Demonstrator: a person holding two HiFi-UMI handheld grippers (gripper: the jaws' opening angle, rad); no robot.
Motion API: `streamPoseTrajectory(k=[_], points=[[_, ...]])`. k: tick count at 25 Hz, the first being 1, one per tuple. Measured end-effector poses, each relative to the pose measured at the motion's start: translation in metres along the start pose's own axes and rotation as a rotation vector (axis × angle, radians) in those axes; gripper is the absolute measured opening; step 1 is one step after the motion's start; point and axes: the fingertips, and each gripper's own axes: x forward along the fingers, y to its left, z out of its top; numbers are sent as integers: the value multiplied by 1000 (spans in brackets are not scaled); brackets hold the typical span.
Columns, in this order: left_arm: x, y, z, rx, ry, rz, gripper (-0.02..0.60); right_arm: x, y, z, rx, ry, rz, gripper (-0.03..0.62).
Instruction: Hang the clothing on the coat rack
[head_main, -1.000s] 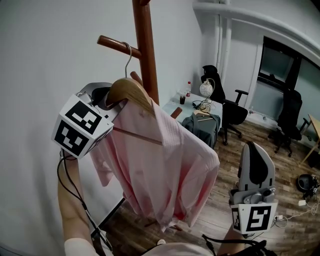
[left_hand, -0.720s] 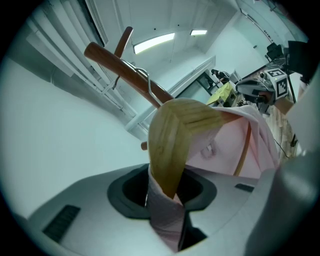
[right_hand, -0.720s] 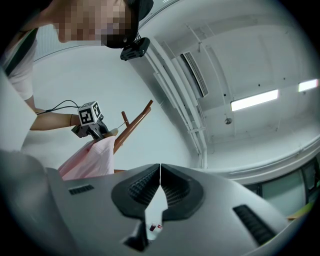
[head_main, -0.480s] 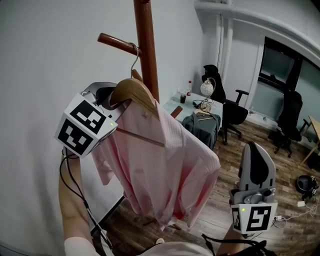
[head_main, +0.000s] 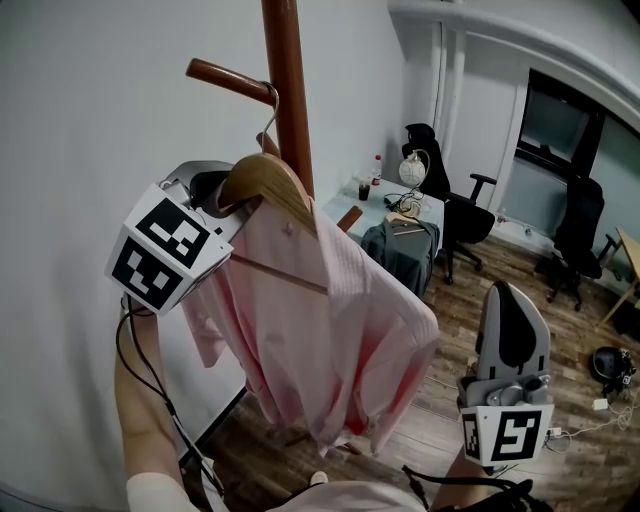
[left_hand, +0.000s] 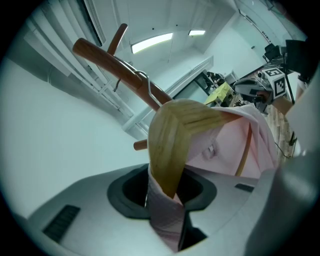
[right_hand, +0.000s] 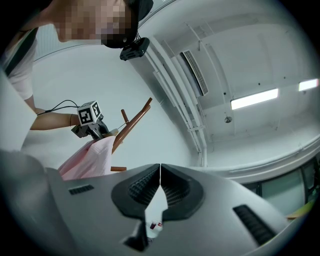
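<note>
The red-brown wooden coat rack (head_main: 288, 120) is cut off at the top of the head view, and the pink shirt (head_main: 335, 330) hides its base. The shirt drapes over a pale wooden hanger (head_main: 265, 180). The left gripper (left_hand: 165, 192) has its fingers clamped on the hanger's near end and a fold of shirt. The right gripper (right_hand: 159, 185), low and well apart, has its fingers pressed together on nothing. The thin wire hook (left_hand: 148, 89) meets a slanting peg (left_hand: 107, 60), but I cannot tell whether it rests there.

Two grippers: left gripper (left_hand: 166, 197), right gripper (right_hand: 160, 186). One pink shirt (head_main: 320, 320). One coat rack (head_main: 288, 110). Two office chairs (head_main: 578, 235).
</note>
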Motion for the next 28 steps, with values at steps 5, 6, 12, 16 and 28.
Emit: streamPoseTrajectory(k=[5, 6, 12, 16, 28], points=[[1, -2, 0, 0, 0, -4, 137, -1, 0, -2, 0, 7, 0, 21], [1, -2, 0, 0, -1, -2, 138, -1, -1, -3, 0, 8, -1, 21], [0, -4, 1, -2, -6, -1, 138, -3, -1, -6, 11, 12, -5, 21], [-1, -4, 2, -1, -10, 8, 140, -2, 1, -9, 21, 19, 2, 21], [-14, 0, 5, 2, -67, 78, 156, -1, 9, -11, 33, 31, 23, 21]])
